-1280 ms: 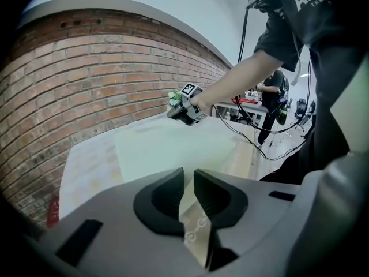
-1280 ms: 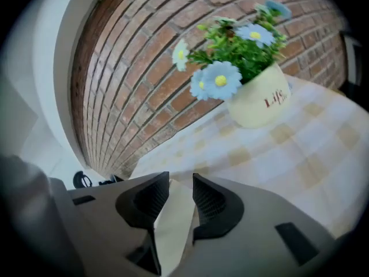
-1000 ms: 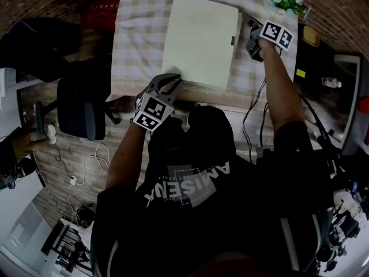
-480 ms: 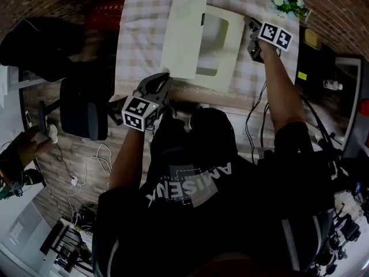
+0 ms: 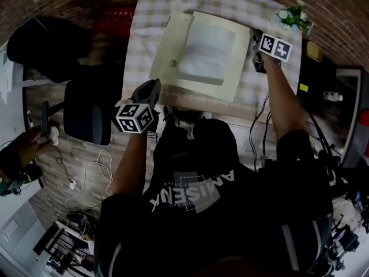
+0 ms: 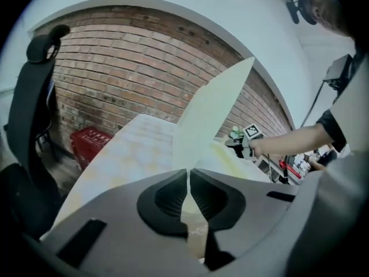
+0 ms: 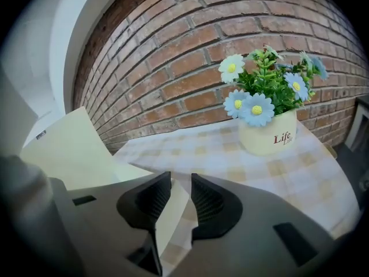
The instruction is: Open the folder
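A folder (image 5: 210, 53) is lying half-open at twelve o'clock on the table (image 5: 144, 22). The left gripper (image 6: 188, 175) is closing its jaws on the raised cover (image 6: 210, 114) at eight o'clock. The right gripper (image 7: 176, 180) is closing its jaws loosely around the three o'clock corner (image 7: 173, 212). Next, likely: laying the cover flat.

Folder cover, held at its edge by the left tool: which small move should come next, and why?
Probably lower the cover leftward until it lies flat on the tablecloth. The left tool, its jaws closing on the cover's edge, holds it tilted above the tablecloth, not yet flat. The right tool, jaws closing with the back panel's corner between them, can steady the folder.
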`<state>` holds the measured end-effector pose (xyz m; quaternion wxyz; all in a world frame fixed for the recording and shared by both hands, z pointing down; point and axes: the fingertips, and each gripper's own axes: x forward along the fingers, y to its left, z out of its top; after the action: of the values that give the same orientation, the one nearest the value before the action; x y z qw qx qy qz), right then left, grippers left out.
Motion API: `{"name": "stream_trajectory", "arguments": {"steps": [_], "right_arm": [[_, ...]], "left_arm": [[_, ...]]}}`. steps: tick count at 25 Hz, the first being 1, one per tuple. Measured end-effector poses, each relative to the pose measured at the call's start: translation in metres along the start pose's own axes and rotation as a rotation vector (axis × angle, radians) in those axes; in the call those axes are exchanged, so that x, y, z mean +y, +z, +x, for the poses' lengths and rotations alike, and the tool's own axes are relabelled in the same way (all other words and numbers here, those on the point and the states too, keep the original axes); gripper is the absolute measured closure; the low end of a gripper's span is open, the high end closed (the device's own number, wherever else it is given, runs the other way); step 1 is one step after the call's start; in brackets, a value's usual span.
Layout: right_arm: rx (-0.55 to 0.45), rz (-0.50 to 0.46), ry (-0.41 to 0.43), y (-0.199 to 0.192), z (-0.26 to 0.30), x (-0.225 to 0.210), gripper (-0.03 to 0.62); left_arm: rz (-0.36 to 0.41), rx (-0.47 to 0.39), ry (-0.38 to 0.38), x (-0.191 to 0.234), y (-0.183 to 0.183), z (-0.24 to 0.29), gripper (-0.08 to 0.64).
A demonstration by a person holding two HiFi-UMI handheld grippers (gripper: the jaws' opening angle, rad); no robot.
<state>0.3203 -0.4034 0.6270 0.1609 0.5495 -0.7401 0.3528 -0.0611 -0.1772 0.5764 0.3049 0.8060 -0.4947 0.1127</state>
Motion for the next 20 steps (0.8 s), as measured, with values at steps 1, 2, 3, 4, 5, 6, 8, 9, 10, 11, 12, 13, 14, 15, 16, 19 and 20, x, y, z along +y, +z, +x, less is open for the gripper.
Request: {"name": "stream_trajectory", "arguments": {"steps": [1,2,3,4,5,6,8,9,10,11,12,13,14,15,16,19,20], "right_arm": [[0.003,-0.010,-0.008,-0.001,0.000,0.000,0.453],[0.005,-0.021,-0.017,-0.001,-0.001,-0.001,0.454],[0.004,-0.030,-0.025,-0.001,-0.002,-0.001,0.459],[0.001,-0.038,-0.033,0.001,-0.002,-0.002,0.461],[-0.002,-0.044,-0.039,0.002,-0.002,-0.002,0.462],[-0.004,-0.048,-0.042,0.003,-0.002,-0.001,0.460],[-0.002,-0.059,-0.048,0.002,0.000,0.003,0.462],[-0.001,-0.065,-0.051,0.002,0.000,0.003,0.463],[0.000,-0.071,-0.056,0.001,-0.001,0.004,0.463],[0.001,-0.076,-0.060,0.001,-0.001,0.003,0.463],[0.002,-0.080,-0.064,0.001,-0.001,0.004,0.465],[0.003,-0.083,-0.066,0.001,-0.001,0.004,0.469],[0.005,-0.085,-0.068,0.000,-0.001,0.004,0.471],[0.005,-0.089,-0.070,0.000,-0.001,0.004,0.471],[0.005,-0.091,-0.073,0.001,-0.001,0.003,0.472],[0.002,-0.097,-0.081,0.002,-0.001,0.003,0.476],[0.002,-0.099,-0.084,0.002,0.000,0.003,0.476]], "left_arm": [[-0.029,-0.004,0.039,0.011,-0.002,-0.002,0.531],[-0.049,-0.004,0.077,0.021,-0.004,-0.002,0.532],[-0.059,0.000,0.111,0.031,-0.005,0.000,0.532],[-0.062,0.003,0.142,0.040,-0.006,0.002,0.532],[-0.062,0.004,0.173,0.048,-0.007,0.004,0.532],[-0.062,0.003,0.204,0.056,-0.007,0.005,0.532],[-0.062,0.005,0.259,0.069,-0.011,0.005,0.531],[-0.064,0.009,0.281,0.073,-0.013,0.005,0.529],[-0.066,0.014,0.301,0.077,-0.015,0.006,0.528],[-0.067,0.019,0.319,0.081,-0.017,0.007,0.520],[-0.062,0.027,0.338,0.085,-0.018,0.007,0.513],[-0.050,0.038,0.361,0.089,-0.020,0.007,0.503],[-0.032,0.049,0.385,0.093,-0.021,0.007,0.490],[-0.009,0.058,0.410,0.097,-0.023,0.007,0.473],[0.018,0.065,0.434,0.101,-0.025,0.009,0.460],[0.117,0.085,0.516,0.114,-0.030,0.012,0.385],[0.144,0.094,0.536,0.117,-0.033,0.014,0.363]]}}
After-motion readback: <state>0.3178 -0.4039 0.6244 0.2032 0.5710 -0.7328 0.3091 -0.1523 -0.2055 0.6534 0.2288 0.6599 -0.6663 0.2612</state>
